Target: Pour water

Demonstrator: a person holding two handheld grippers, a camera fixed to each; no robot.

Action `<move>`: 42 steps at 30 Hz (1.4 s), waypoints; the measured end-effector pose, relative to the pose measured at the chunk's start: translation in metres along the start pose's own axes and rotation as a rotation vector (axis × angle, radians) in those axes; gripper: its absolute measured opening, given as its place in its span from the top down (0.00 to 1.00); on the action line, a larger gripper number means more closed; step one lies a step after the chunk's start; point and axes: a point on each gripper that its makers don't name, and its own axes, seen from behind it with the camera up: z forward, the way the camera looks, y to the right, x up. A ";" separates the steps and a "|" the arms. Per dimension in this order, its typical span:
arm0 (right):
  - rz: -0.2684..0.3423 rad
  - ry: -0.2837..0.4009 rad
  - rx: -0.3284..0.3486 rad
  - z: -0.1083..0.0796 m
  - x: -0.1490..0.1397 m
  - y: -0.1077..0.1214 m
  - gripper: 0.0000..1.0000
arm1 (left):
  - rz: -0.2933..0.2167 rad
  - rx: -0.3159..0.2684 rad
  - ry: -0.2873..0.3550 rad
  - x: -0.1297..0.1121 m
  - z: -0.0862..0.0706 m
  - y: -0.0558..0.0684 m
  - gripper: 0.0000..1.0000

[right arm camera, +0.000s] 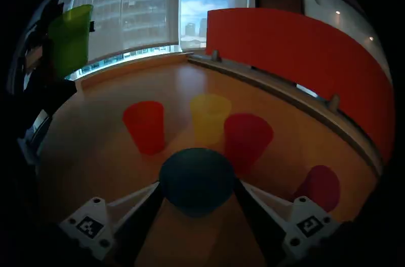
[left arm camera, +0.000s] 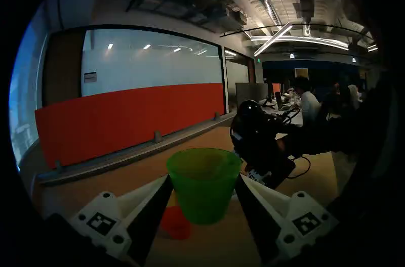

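Two cups are gripped, each pair of fingers closed against its sides: the green cup (left arm camera: pixel 204 186) upright in the left gripper (left arm camera: pixel 203 182), the dark teal cup (right arm camera: pixel 196 178) in the right gripper (right arm camera: pixel 197 186); beyond it, the right gripper view shows an orange cup (right arm camera: pixel 145 126), yellow cup (right arm camera: pixel 209 118), red cup (right arm camera: pixel 246 140) and dark red cup (right arm camera: pixel 319 186) standing on the table (right arm camera: pixel 96 156).

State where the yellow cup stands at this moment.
In the right gripper view, the yellow cup stands on the table, mid-frame, between the orange cup to its left and the red cup to its right.
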 end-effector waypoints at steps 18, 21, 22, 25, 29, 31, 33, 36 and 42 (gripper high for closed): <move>0.016 0.041 -0.010 -0.010 0.011 0.000 0.12 | -0.004 -0.011 -0.011 -0.008 0.001 0.002 0.16; 0.029 0.054 -0.008 -0.019 0.018 0.000 0.12 | -0.010 -0.013 -0.011 -0.009 0.001 0.002 0.16; 0.031 0.058 -0.007 -0.022 0.021 0.000 0.12 | -0.012 -0.013 -0.011 -0.010 0.001 0.002 0.15; 0.033 0.066 -0.004 -0.033 0.029 -0.001 0.12 | -0.019 -0.015 -0.014 -0.012 0.002 0.002 0.16; 0.024 0.087 -0.011 -0.049 0.042 -0.001 0.12 | -0.028 -0.020 -0.019 -0.016 0.003 0.002 0.16; 0.020 0.107 -0.016 -0.058 0.051 -0.003 0.12 | -0.030 -0.020 -0.019 -0.016 0.003 0.001 0.16; 0.018 0.127 -0.018 -0.066 0.059 -0.004 0.12 | -0.032 -0.022 -0.019 -0.016 0.003 0.001 0.16; 0.014 0.162 -0.018 -0.077 0.073 -0.008 0.12 | -0.033 -0.027 -0.020 -0.016 0.004 0.002 0.16; -0.001 0.223 -0.028 -0.094 0.097 -0.014 0.12 | -0.034 -0.038 -0.021 -0.017 0.005 0.006 0.16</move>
